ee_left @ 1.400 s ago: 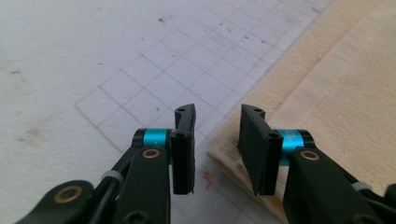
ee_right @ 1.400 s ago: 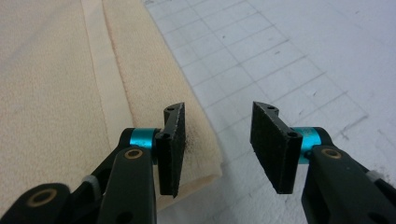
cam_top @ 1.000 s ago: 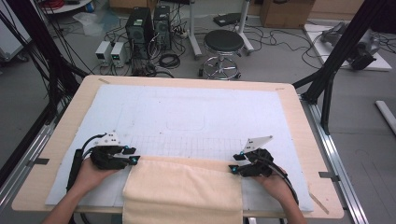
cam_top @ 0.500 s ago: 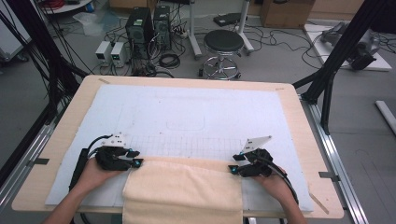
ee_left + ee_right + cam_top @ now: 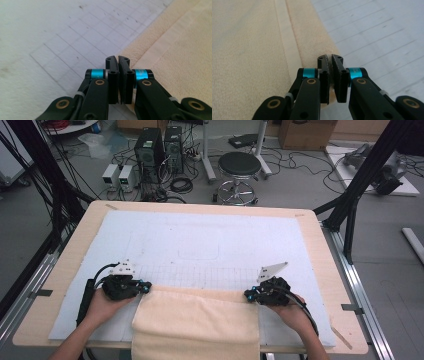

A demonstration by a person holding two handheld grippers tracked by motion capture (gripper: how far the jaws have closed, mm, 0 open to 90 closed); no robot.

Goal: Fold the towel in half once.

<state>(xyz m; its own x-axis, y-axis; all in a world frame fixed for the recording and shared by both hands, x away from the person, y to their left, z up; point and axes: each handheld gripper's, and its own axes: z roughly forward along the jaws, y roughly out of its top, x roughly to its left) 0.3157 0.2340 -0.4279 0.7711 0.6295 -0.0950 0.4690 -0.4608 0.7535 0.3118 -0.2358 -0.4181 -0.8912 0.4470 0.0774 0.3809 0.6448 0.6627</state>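
- Across the near edge of the pale wooden table [image 5: 330, 255], over its white gridded mat [image 5: 210, 240], lies the cream terry towel [image 5: 200, 322]; its front part hangs off the near edge, and its far edge runs between the two grippers.
- At the towel's far left corner the left gripper [image 5: 118, 63] has its jaws pressed together; the cloth lies just beside and under them, but I cannot tell whether any is caught.
- At the far right corner the right gripper [image 5: 330, 61] has its jaws nearly closed on the towel's hem, with cream pile showing in the narrow gap.
- Judged from this, the step is taking both far corners; doing it well means confirming the left grip before lifting, then raising both corners level and keeping the edge taut.
- No brand, label or readable writing appears on the towel, mat or grippers.
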